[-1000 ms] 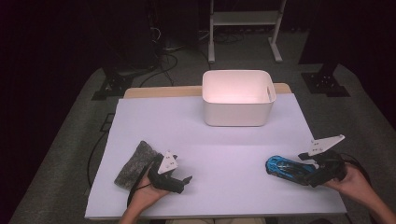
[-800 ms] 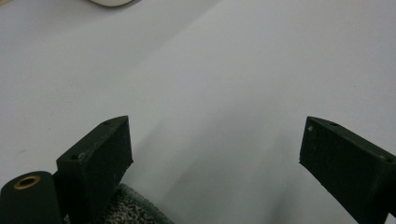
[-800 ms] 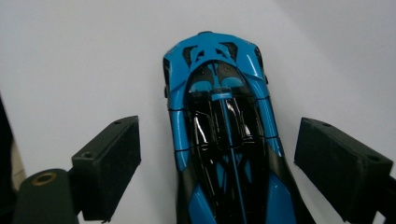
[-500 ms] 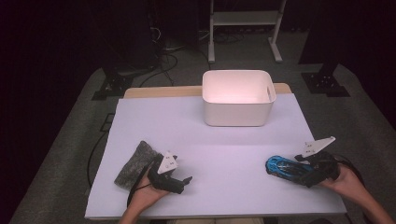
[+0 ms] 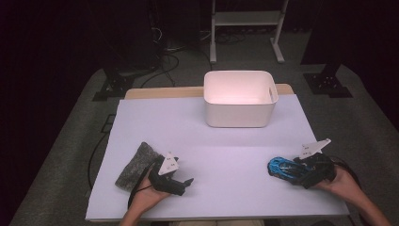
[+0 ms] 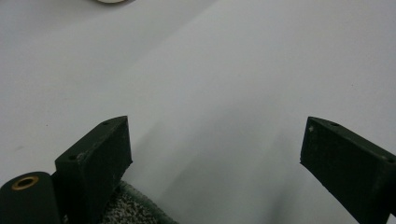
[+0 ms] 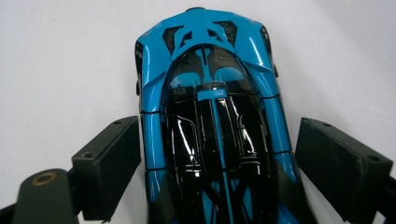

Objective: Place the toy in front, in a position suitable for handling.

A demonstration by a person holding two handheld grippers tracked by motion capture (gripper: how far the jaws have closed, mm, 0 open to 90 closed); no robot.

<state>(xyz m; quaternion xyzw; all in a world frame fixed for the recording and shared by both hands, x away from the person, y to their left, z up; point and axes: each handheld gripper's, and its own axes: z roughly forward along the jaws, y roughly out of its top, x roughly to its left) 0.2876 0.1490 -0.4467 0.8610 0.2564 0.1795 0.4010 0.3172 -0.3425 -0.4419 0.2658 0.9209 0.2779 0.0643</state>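
The white-covered rectangular worktop [image 5: 226,141] carries a white rectangular plastic bin [image 5: 240,99] at its far middle, standing upright and well apart from both hands.

Near the front left corner lies a grey speckled felt pouch [image 5: 135,165], its long axis running diagonally from near left to far right. The person's left hand [image 5: 146,195] comes in from the bottom edge, palm low on the worktop just beside the pouch, holding the left gripper [image 5: 184,183] pointed right and slightly away. In the left gripper view its fingers [image 6: 100,158] stand wide apart over bare worktop, with nothing between them; a corner of the pouch shows beneath the left one.

At the front right, the right hand [image 5: 341,181] reaches in from the bottom right corner, its right gripper [image 5: 296,172] aimed leftward along the worktop. A small glossy blue and black toy sports car [image 5: 284,168] rests on the surface, long axis running left to right. In the right gripper view the car lies lengthwise between the fingers [image 7: 109,163], which flank its sides, parted. The left one sits just beside the bodywork; whether it touches cannot be told.
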